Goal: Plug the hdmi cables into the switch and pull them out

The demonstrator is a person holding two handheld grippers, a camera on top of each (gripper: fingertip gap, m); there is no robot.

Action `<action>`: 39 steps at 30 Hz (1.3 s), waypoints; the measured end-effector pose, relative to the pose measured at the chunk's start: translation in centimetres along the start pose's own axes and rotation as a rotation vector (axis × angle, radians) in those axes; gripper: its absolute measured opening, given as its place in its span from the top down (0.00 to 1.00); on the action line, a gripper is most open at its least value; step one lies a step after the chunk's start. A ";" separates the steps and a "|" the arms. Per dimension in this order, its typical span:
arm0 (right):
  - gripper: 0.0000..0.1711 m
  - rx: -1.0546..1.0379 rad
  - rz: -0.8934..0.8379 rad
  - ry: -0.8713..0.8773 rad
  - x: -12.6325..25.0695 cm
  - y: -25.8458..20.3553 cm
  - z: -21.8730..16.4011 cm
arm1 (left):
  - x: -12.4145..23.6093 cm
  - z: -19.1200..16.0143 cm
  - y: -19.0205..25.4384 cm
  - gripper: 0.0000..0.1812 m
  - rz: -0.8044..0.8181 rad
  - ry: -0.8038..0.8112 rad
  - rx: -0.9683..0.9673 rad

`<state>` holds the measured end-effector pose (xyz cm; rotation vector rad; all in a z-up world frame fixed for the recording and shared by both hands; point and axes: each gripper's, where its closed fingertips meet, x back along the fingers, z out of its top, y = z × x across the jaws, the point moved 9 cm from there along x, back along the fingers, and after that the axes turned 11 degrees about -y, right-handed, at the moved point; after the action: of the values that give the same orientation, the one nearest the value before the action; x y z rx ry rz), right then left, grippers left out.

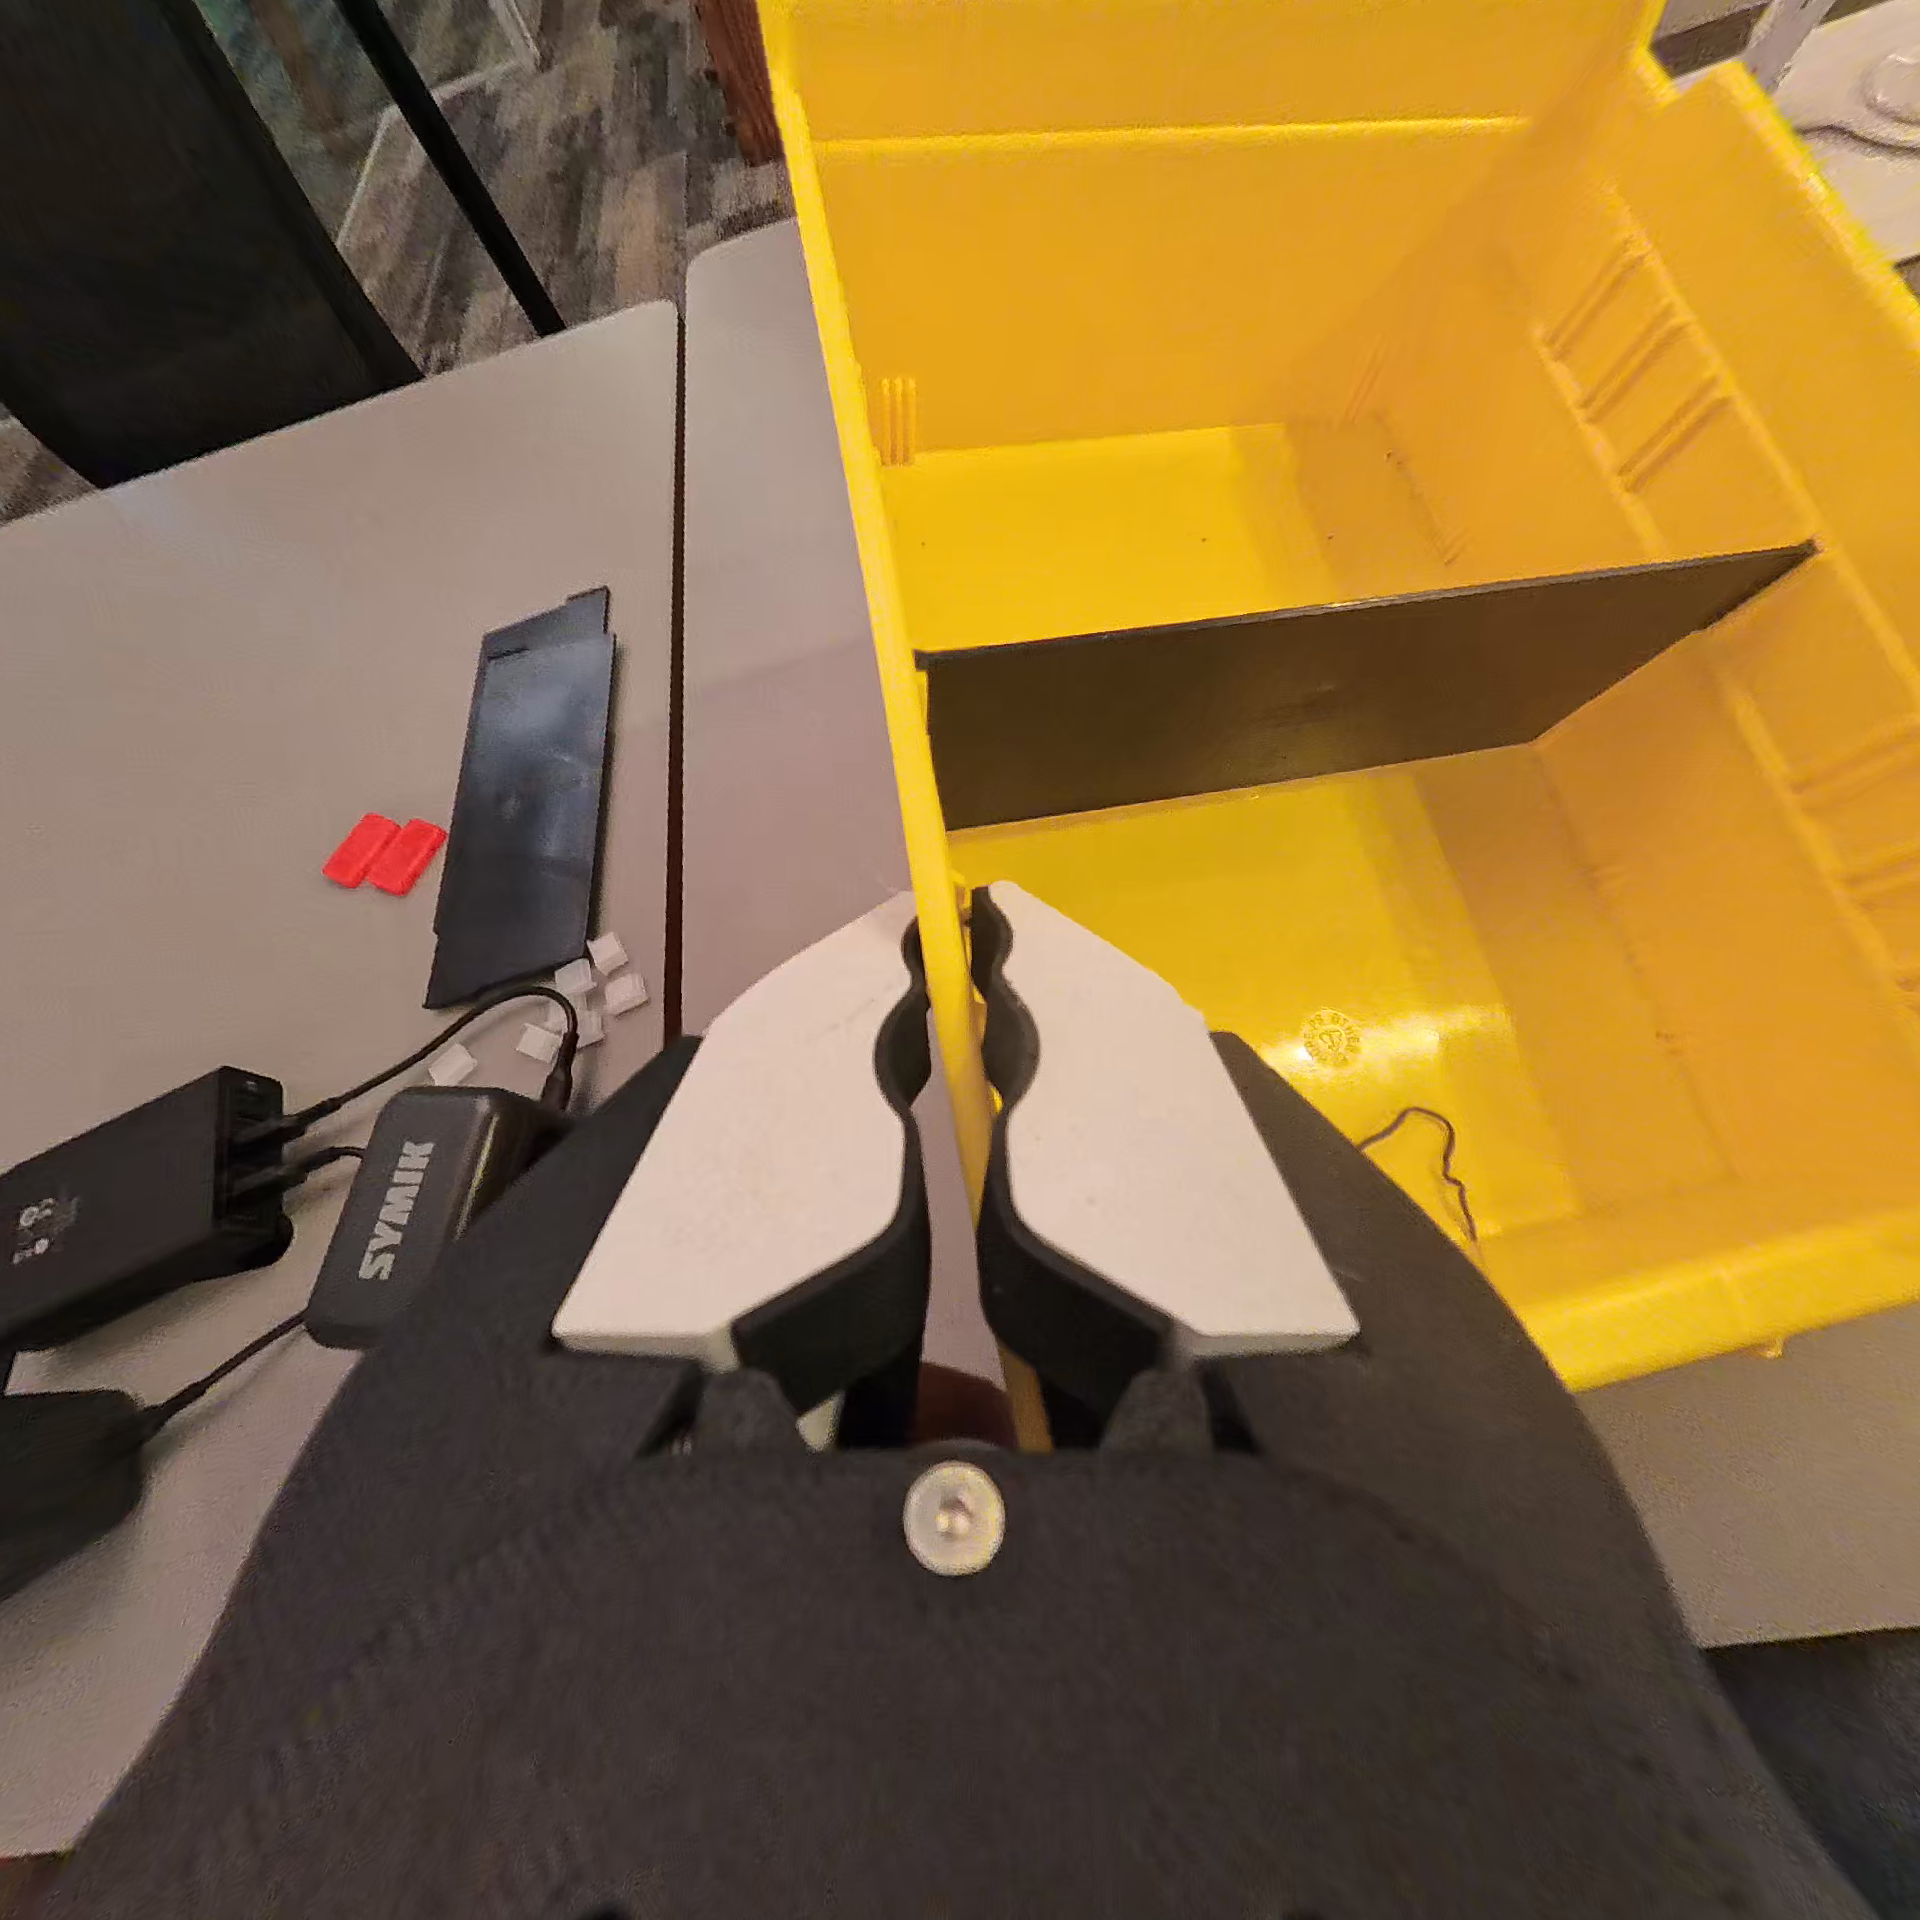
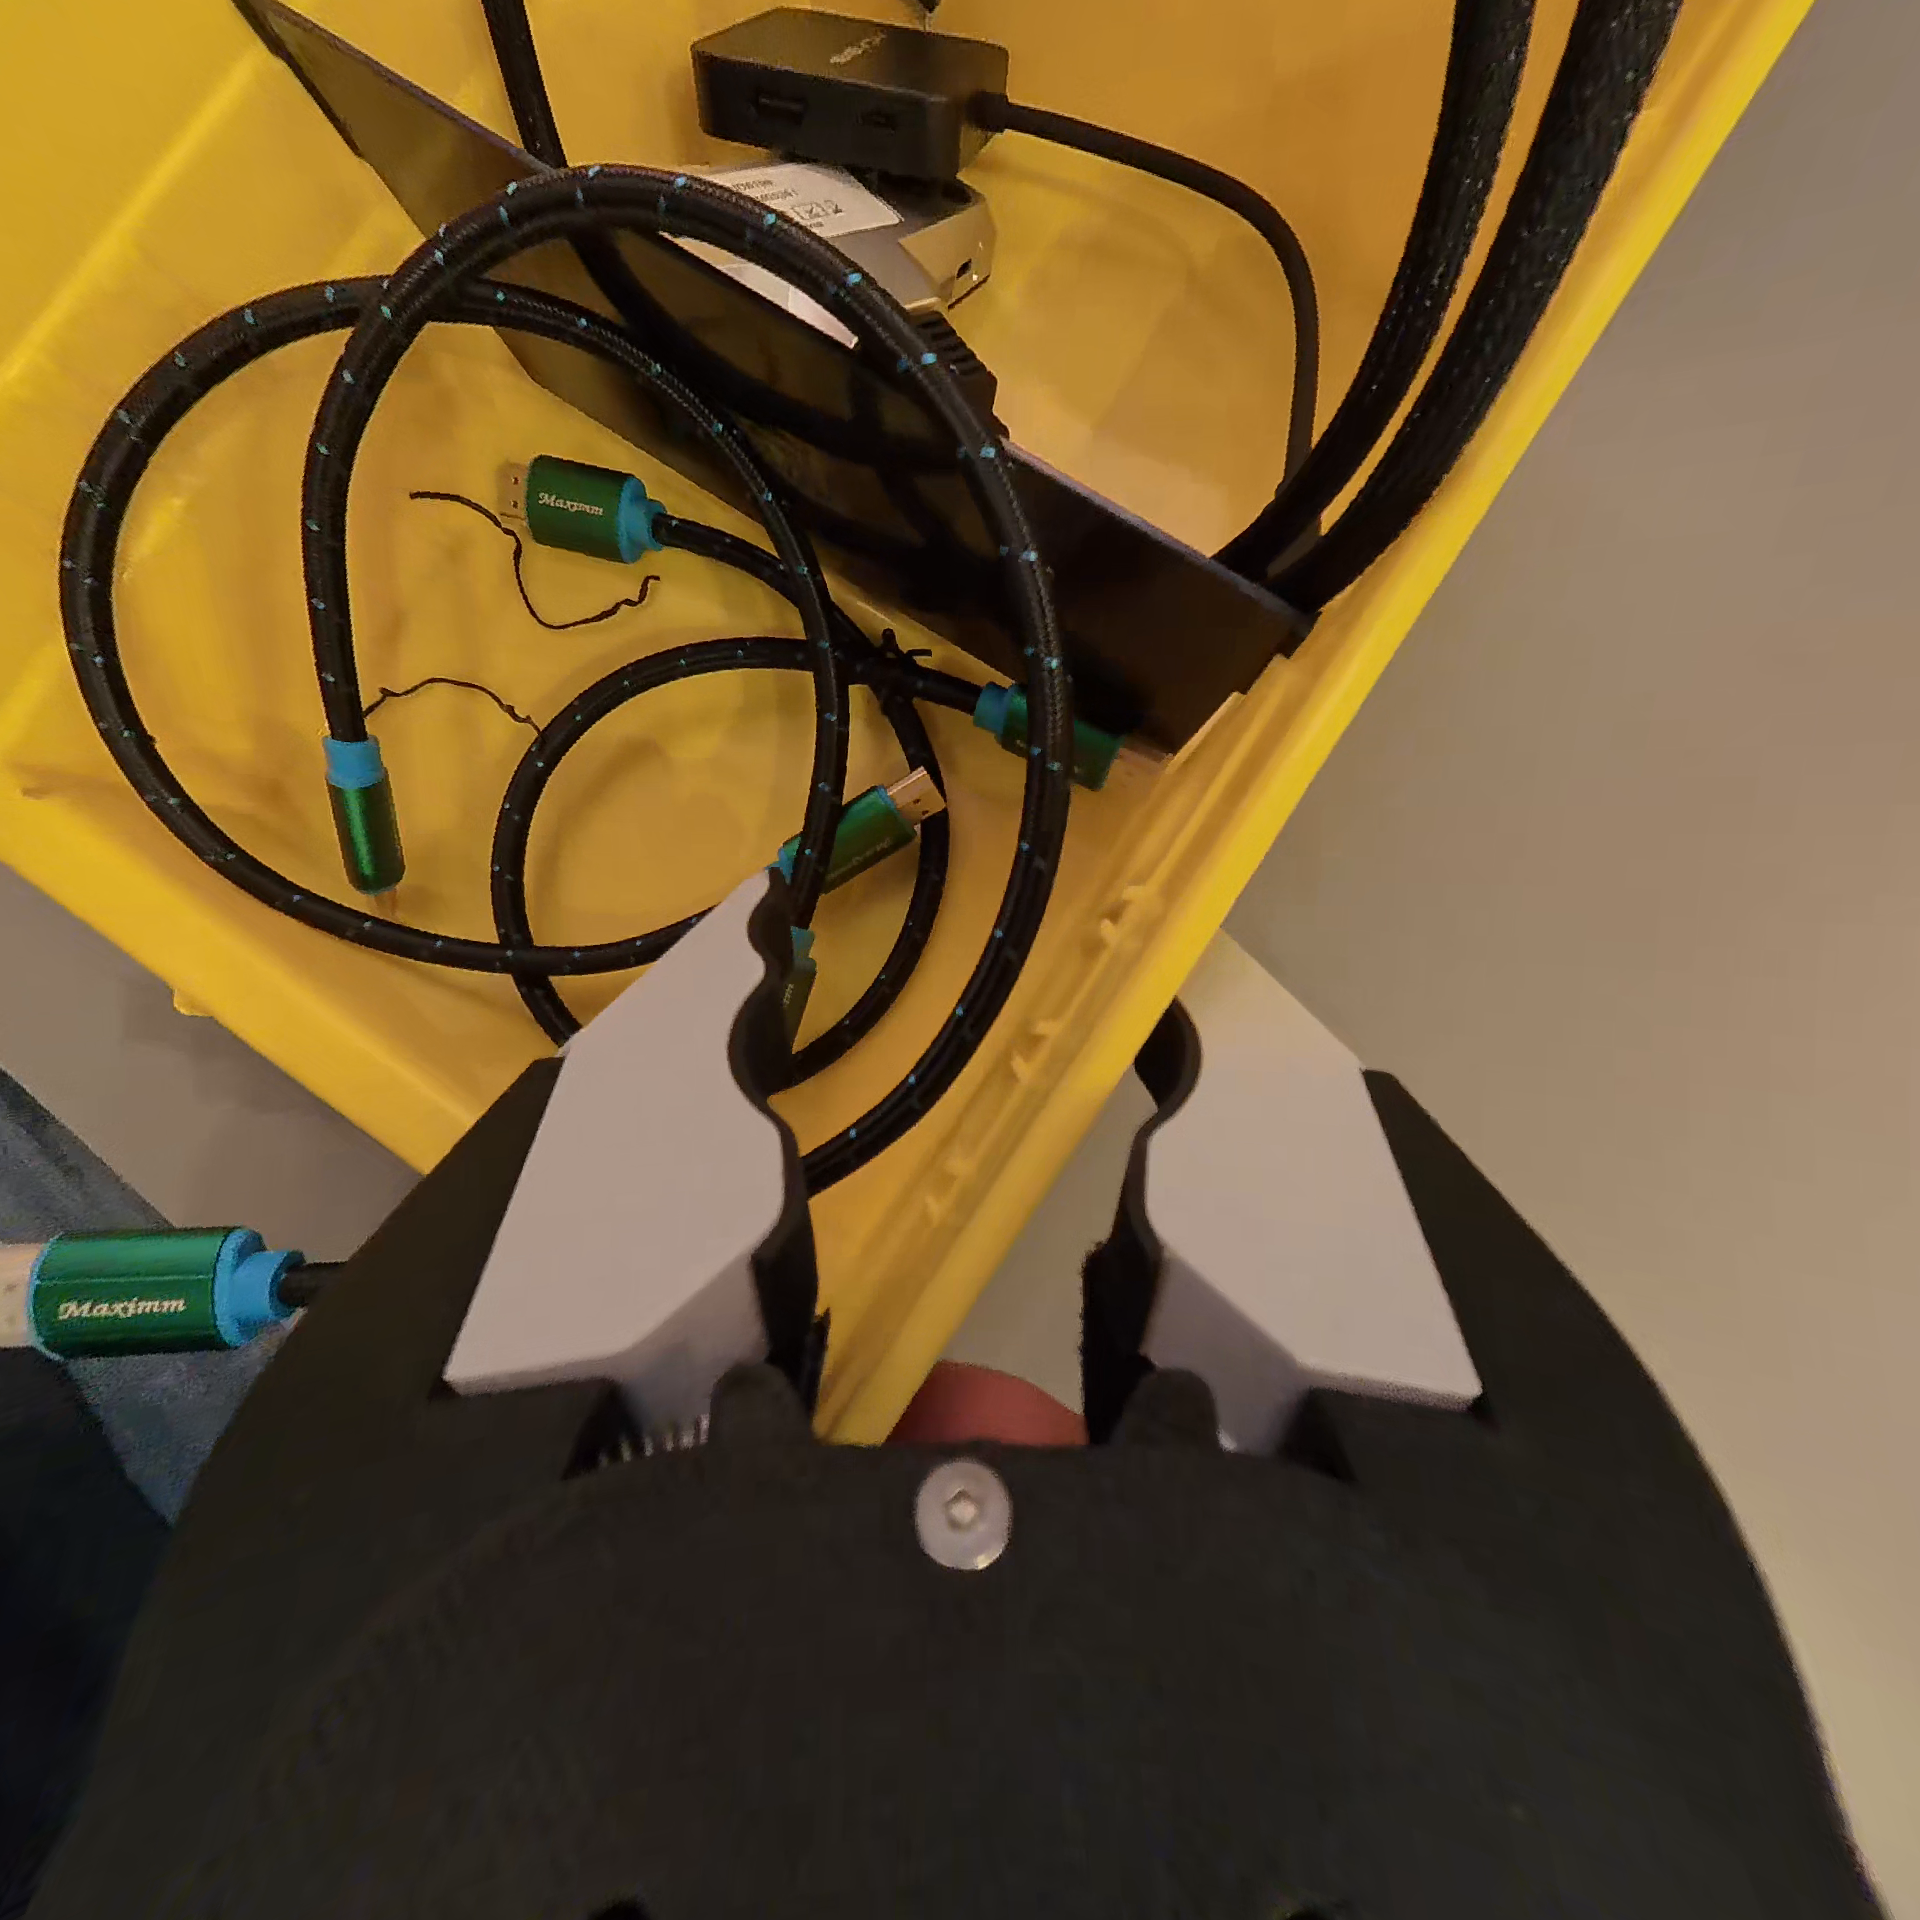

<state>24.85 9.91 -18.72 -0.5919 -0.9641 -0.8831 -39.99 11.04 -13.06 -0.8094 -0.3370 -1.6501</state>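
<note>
In the right wrist view a yellow bin (image 2: 1226,831) holds several black braided HDMI cables (image 2: 1029,582) with green plugs (image 2: 582,509). At the far end lie a small black box with ports (image 2: 852,94) and a silver-grey box (image 2: 925,244); I cannot tell which is the switch. My right gripper (image 2: 966,961) is open and straddles the bin's side wall, one finger inside over the cables and one outside. In the left wrist view my left gripper (image 1: 951,914) is shut on the left wall of a yellow bin (image 1: 904,665) whose compartments hold no cables.
A black divider (image 1: 1299,707) crosses the bin in the left view, and one (image 2: 1143,603) shows in the right view. Another green plug (image 2: 135,1299) lies outside the bin. On the grey table (image 1: 260,623) lie a black panel (image 1: 530,810), red pieces (image 1: 384,852), white clips and black chargers (image 1: 135,1195). Left tips to right tips: about 60 cm.
</note>
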 end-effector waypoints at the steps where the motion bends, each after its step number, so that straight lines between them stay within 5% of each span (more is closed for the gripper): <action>1: 0.62 0.013 0.005 0.000 -0.4 -0.7 0.6 | 0.1 0.1 0.1 0.98 0.006 0.008 -0.009; 21: 0.41 0.104 0.129 0.068 -5.0 -10.6 7.3 | 1.7 0.4 -0.8 0.98 0.045 0.074 0.010; 39: 0.17 0.274 0.221 0.084 -11.5 -23.8 16.2 | 7.8 0.7 -4.9 0.98 0.090 0.273 0.225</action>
<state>-5.85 14.09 -20.18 -0.4141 -0.9054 -0.5627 -44.82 6.89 -6.33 -0.4182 -0.2830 -1.5812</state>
